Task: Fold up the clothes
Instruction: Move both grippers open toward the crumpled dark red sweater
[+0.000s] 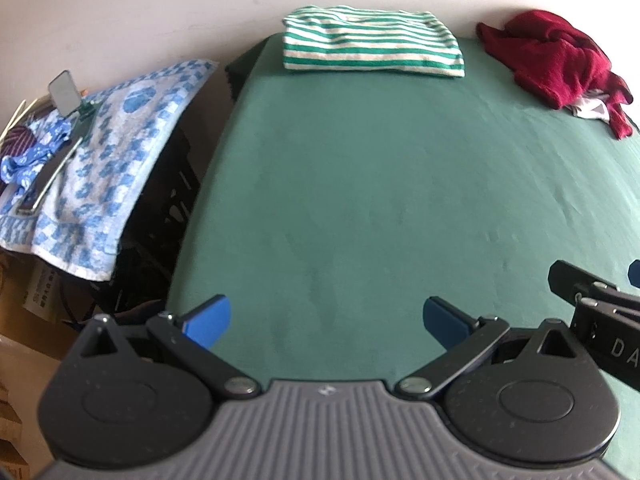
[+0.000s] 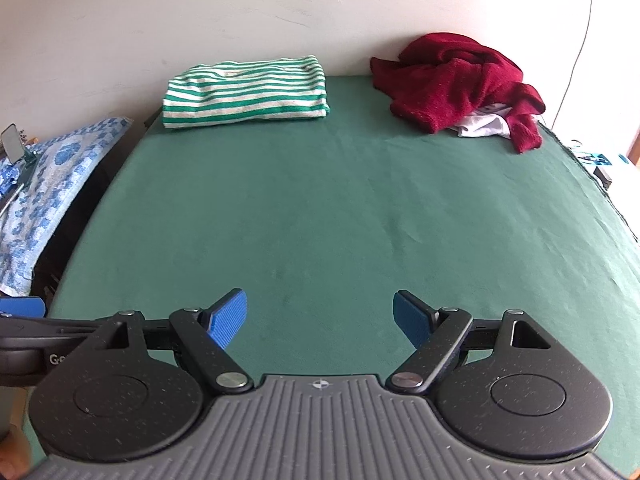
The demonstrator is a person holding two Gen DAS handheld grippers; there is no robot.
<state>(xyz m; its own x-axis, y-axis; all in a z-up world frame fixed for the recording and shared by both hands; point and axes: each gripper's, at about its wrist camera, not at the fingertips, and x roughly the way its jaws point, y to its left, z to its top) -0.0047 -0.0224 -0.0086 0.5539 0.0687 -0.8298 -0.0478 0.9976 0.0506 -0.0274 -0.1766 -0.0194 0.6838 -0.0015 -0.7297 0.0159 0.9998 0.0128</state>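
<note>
Right wrist view: my right claw (image 2: pixel 320 322) released, empty over green table (image 2: pixel 320 208). Folded striped shirt (image 2: pixel 245 92) at 11 o'clock by wall, crumpled red garment (image 2: pixel 456 80) at 1 o'clock. Left wrist view: my left claw (image 1: pixel 326 322) released, empty too.

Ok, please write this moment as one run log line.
left gripper open, empty | right gripper open, empty | striped shirt folded | red garment crumpled

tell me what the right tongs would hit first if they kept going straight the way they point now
Most likely the bare green cloth of the table: the right tongs are open, empty and angled down at it, well short of the striped folded garment.
</note>
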